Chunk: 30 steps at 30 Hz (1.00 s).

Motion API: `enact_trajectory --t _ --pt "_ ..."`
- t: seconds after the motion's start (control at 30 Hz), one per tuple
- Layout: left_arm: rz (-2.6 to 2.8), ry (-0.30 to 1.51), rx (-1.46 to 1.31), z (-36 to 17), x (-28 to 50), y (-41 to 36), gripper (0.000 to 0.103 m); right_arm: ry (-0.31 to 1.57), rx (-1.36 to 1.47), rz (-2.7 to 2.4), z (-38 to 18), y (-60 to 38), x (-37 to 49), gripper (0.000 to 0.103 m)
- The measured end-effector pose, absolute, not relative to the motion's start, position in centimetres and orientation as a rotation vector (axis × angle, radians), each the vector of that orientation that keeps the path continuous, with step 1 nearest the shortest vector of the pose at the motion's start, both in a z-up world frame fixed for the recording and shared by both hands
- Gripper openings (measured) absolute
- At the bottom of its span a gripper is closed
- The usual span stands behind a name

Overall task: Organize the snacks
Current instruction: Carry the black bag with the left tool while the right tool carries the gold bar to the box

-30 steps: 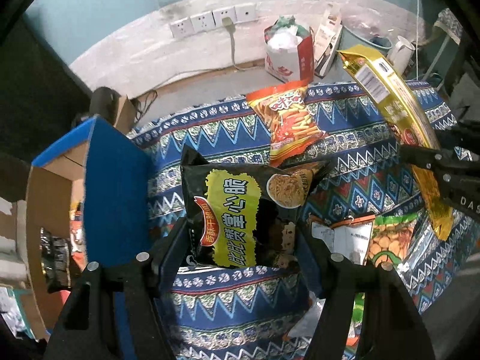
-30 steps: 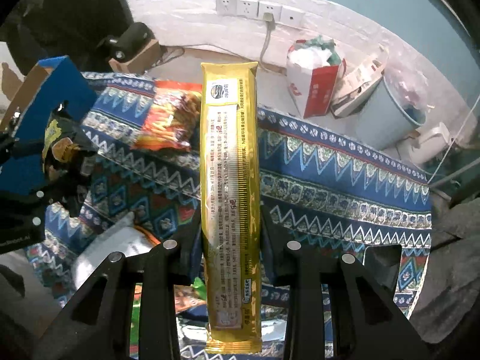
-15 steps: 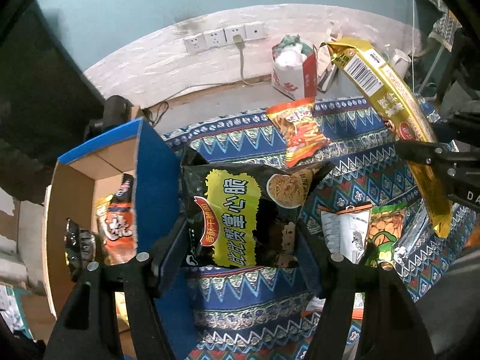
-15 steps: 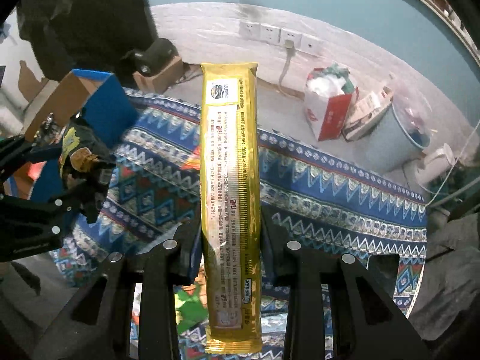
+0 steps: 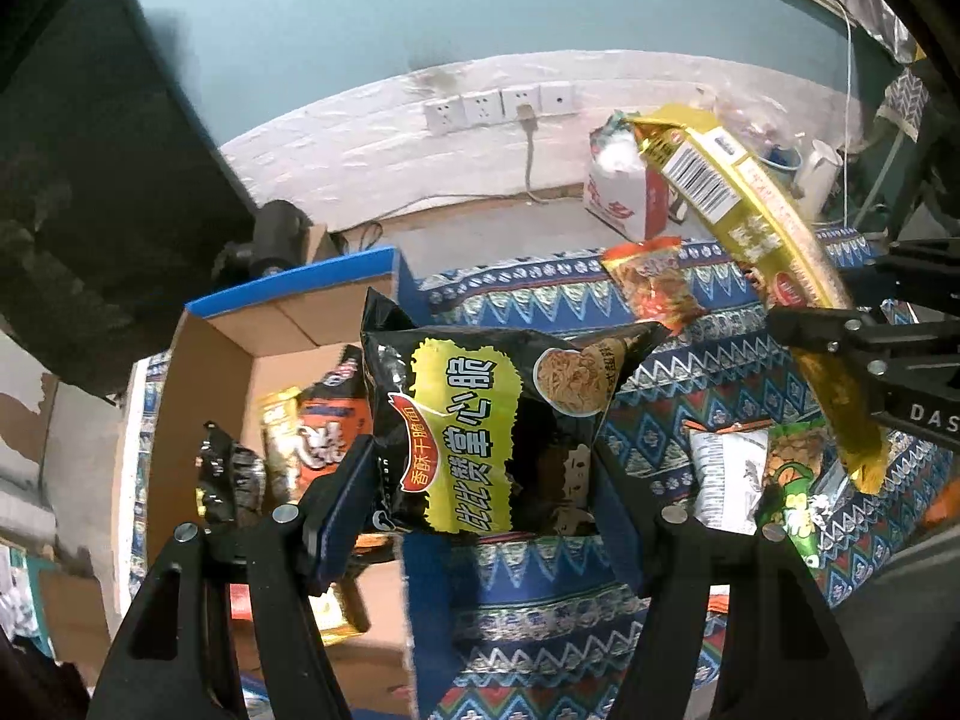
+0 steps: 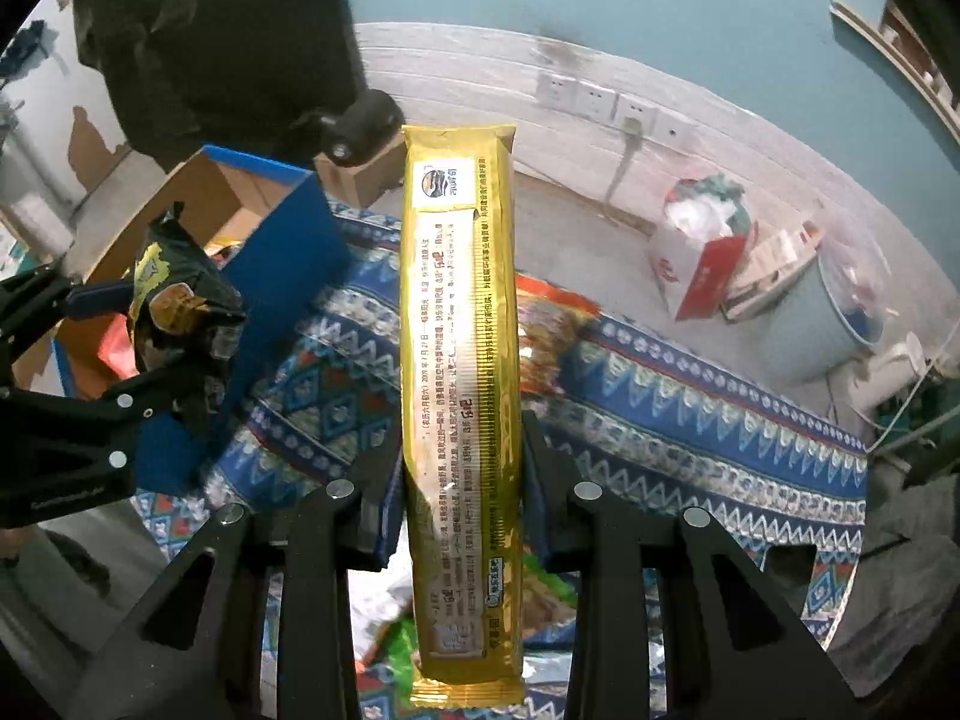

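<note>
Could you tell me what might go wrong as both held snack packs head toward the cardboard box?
The long gold pack sticks out far past the right gripper, so it could catch the box's blue flap. The left gripper pinches the puffy black bag low, so it might slip. The grippers are close and could collide over the box.

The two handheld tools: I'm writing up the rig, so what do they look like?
Both are matte black. The left tool and right tool have angular cut-out fingers with round silver screw heads and blue inner pads. White lettering, partly cut off, marks the right one's side.
</note>
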<state>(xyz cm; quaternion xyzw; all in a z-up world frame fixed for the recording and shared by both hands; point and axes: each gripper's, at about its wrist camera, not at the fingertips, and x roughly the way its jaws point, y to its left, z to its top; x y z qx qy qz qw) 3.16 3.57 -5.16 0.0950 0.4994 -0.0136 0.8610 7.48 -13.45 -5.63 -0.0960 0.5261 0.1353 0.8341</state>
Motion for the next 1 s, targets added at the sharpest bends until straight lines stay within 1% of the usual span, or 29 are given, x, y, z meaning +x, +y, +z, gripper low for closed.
enact_trajectory --t 0.43,1.0 --pt "0.033 1.008 0.151 -3.9 1.9 8.5 0.07 1.108 -0.231 0.377 -4.9 -6.9 8.8 0.031" --pt "0.182 1.038 0.04 -5.6 1.1 18.3 0.07 1.129 -0.234 0.478 -5.8 2.3 11.8 0.031"
